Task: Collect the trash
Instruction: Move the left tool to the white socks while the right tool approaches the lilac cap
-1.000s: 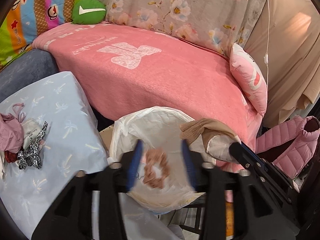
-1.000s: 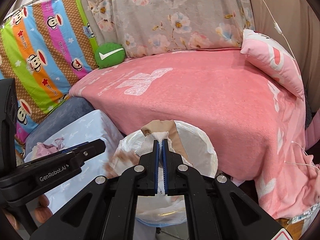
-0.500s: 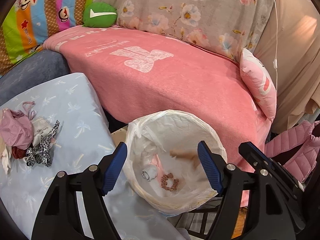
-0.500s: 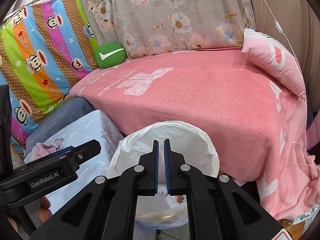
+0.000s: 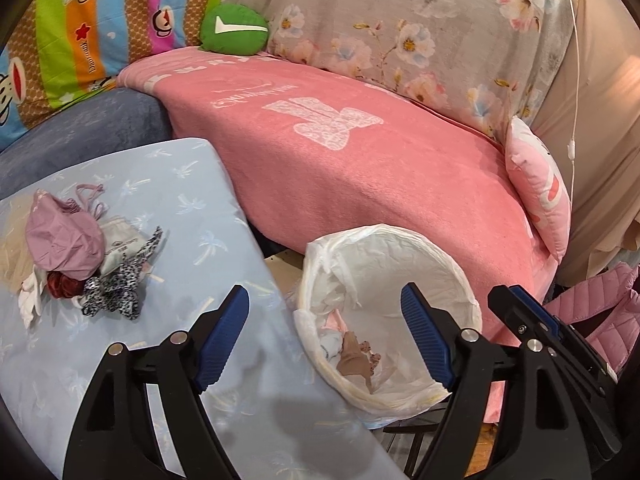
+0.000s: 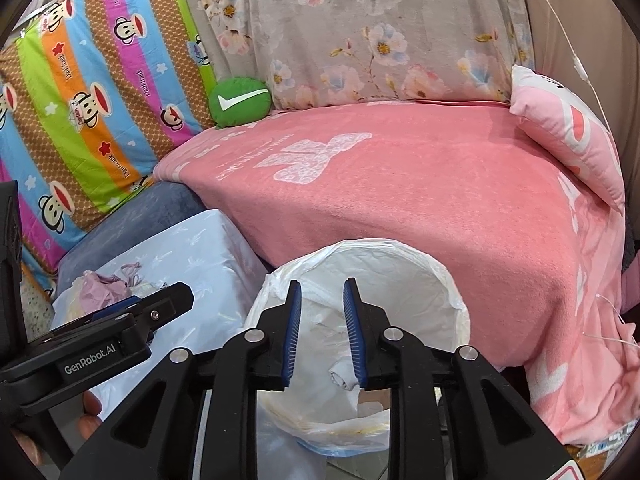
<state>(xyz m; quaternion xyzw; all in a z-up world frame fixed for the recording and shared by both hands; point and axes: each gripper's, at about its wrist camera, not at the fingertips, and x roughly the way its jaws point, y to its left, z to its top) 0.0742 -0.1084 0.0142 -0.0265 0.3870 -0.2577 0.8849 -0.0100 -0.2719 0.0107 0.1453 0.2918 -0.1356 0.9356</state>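
Bin (image 5: 460,280) lined with white bag, tan stocking (image 5: 354,356) inside, left gripper (image 5: 324,336) jaws just spread wide and empty, right gripper (image 6: 322,334) jaws just parting, empty.

Bin (image 5: 460,276) front of sofa (image 5: 360,168), rt of table (image 5: 192,208); scraps (image 5: 356,354) in bin; clutter pile (image 5: 80,264) on table, left.

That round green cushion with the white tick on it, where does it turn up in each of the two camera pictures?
Left wrist view: the green cushion sits near the top, left of centre, at the back of the pink blanket.
Right wrist view: the green cushion lies in the upper left-centre, where the striped monkey sheet meets the floral cover.
Shared landmark: the white-lined bin, low and towards the middle in both.
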